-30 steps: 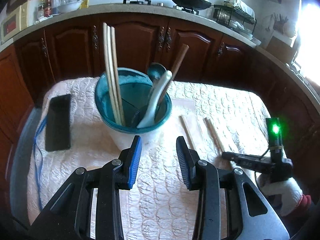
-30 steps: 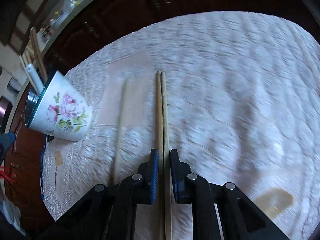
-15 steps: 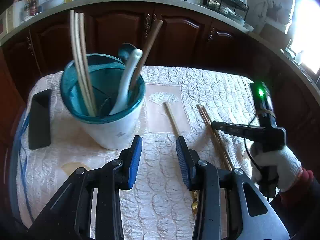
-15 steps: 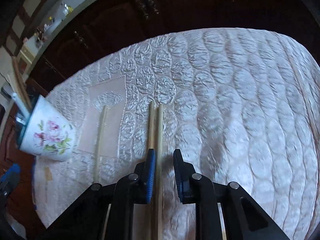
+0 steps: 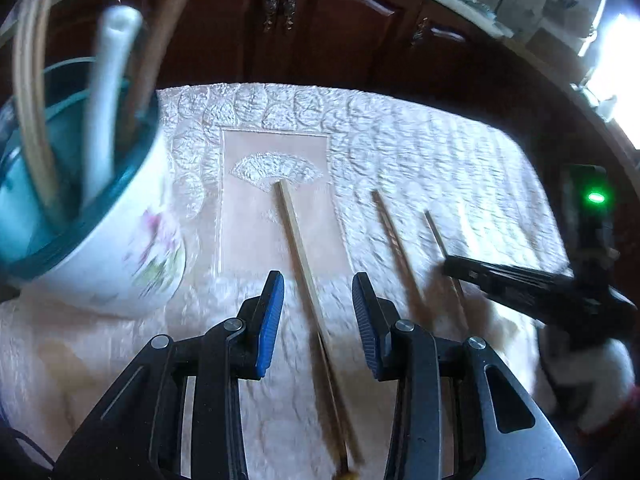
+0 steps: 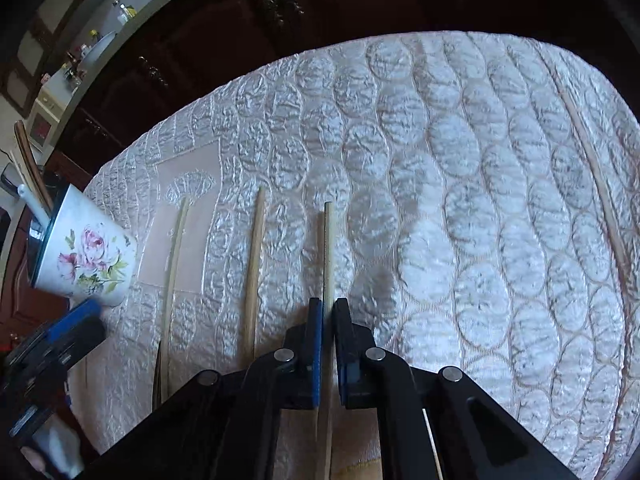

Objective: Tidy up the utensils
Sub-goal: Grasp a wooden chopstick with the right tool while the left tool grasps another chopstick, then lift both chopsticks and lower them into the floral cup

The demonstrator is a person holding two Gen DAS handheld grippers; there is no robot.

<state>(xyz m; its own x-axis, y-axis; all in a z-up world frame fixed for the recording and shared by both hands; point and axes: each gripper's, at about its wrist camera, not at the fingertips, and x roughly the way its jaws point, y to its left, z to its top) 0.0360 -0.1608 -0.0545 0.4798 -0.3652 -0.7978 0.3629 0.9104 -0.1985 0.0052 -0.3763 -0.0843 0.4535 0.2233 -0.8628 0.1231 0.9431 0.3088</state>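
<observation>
A floral white cup (image 5: 120, 264) with a teal inside holds chopsticks and a white spoon at the left; it also shows in the right wrist view (image 6: 86, 252). My left gripper (image 5: 318, 312) is open, its jaws on either side of a pale chopstick (image 5: 298, 248) lying on the quilted cloth. My right gripper (image 6: 328, 320) is shut on a chopstick (image 6: 329, 248) and holds it just above the cloth. A second loose chopstick (image 6: 254, 268) lies between the two. The left-hand chopstick shows in the right wrist view too (image 6: 174, 264).
The quilted white cloth (image 6: 460, 168) covers the table. Dark wooden cabinets (image 5: 320, 28) stand behind it. The right gripper (image 5: 520, 284) with a green light enters the left wrist view at the right. The left gripper's blue pad (image 6: 76, 316) shows at the right wrist view's left edge.
My left gripper has moved right from the cup and lowered over the lone chopstick. My right gripper has shut on one chopstick of the pair and drawn it apart from the other.
</observation>
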